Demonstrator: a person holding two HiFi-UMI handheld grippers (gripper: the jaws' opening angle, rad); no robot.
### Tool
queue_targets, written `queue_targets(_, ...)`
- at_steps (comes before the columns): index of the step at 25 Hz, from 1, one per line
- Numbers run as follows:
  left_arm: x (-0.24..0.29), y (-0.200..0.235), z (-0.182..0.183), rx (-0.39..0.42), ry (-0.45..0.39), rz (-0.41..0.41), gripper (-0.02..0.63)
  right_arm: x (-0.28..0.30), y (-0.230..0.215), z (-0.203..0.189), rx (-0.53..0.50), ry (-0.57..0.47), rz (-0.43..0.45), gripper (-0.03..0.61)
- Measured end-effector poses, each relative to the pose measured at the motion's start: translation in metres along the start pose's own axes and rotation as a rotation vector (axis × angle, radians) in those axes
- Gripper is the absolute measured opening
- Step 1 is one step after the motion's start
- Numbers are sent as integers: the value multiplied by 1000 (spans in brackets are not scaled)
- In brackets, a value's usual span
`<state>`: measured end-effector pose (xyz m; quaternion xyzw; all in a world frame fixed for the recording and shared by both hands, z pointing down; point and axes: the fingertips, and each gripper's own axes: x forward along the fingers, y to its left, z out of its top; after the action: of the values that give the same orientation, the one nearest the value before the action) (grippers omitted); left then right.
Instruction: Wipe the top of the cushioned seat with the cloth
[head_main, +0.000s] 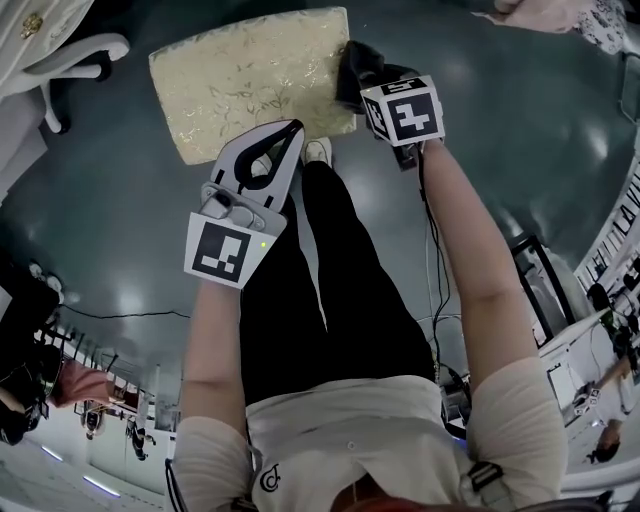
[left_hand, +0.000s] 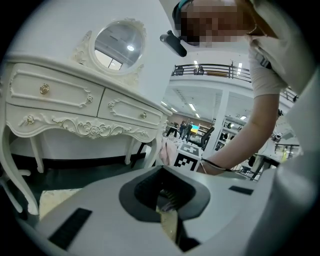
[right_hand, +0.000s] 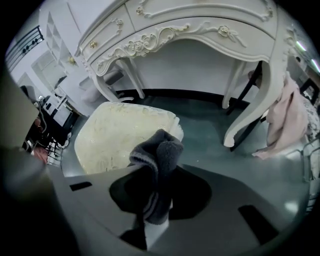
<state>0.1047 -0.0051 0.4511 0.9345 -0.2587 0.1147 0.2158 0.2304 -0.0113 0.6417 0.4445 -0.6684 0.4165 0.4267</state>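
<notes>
Glossy grey floor (head_main: 120, 230), white dressing table (right_hand: 190, 30) behind. Both forearms extended forward. Right gripper (head_main: 368, 82) clamped on dark cloth (right_hand: 159, 155) at cushioned seat (head_main: 250, 80) right edge. Left gripper (head_main: 285, 135) closed, empty, over seat's near edge.

A glossy dark teal floor (head_main: 120, 240) mirrors soft overhead lights. Against a plain white wall (left_hand: 55, 30) stands an ornate cream-white carved dressing table (left_hand: 75, 107) with curved legs, small gold drawer knobs (left_hand: 45, 89) and an oval framed mirror (left_hand: 119, 44). Pale pink fabric (right_hand: 287, 122) hangs beside one leg. Beyond, a dark balcony railing (left_hand: 215, 70) crosses a bright hall.
</notes>
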Motion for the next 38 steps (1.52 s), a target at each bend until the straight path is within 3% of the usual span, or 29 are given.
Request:
queue_targets(5, 0, -7, 3, 20, 2, -29, 12, -18, -5, -1, -10, 1, -36, 75)
queue_targets(11, -27, -7, 27, 38, -22, -35, 12, -50, 20, 12, -7, -9, -29, 75)
queue_targets(18, -102, 26, 29, 35, -24, 41, 12, -56, 114, 37, -36, -54, 53, 75)
queue_targets(30, -231, 95, -19, -57, -5, 209, 12, 7, 295, 43, -144, 13, 212, 75)
queue_targets(38, -262, 135, -43, -94, -23, 266, 12, 51, 362, 46, -193, 44, 255, 75)
